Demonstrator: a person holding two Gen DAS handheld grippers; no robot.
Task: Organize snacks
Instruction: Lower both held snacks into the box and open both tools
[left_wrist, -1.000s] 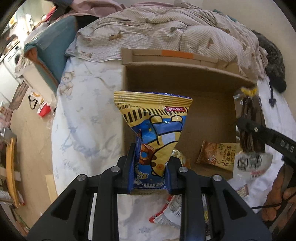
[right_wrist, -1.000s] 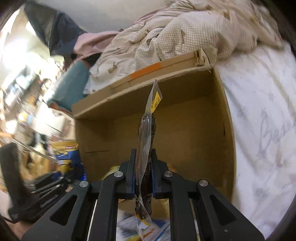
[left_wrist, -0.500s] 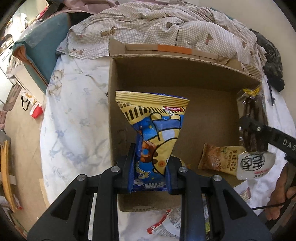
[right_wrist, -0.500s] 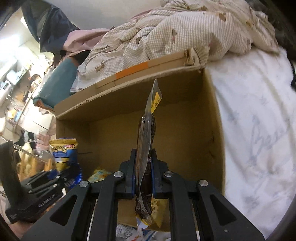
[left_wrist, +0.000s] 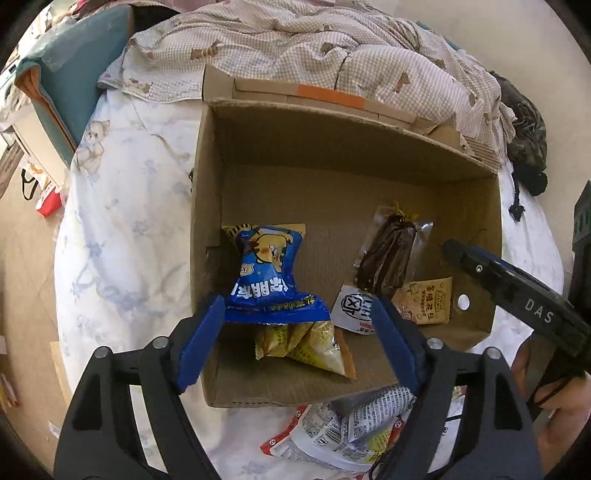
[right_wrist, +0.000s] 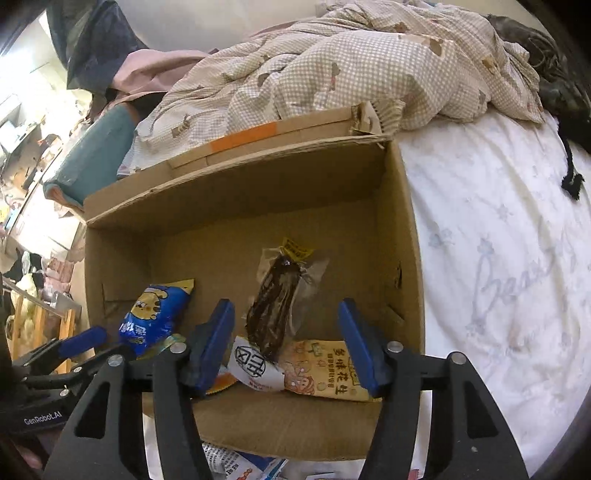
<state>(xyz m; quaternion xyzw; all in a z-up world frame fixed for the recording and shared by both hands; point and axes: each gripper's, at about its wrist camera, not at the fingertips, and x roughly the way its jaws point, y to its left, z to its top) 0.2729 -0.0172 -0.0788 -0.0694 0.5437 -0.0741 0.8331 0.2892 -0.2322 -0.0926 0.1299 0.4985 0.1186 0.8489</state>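
Inside the brown cardboard box lie the blue-and-yellow snack bag and clear dark-snack packet; left gripper and right gripper gape empty above, near loose white wrappers on the floral white bedsheet beside a checked duvet.

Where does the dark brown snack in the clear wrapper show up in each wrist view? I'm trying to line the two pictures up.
Left wrist: the dark snack lies right of centre in the cardboard box, right of the blue bag.
Right wrist: the same snack is at centre, above the open gripper.
Shared landmark: the orange tape on the box's far flap.
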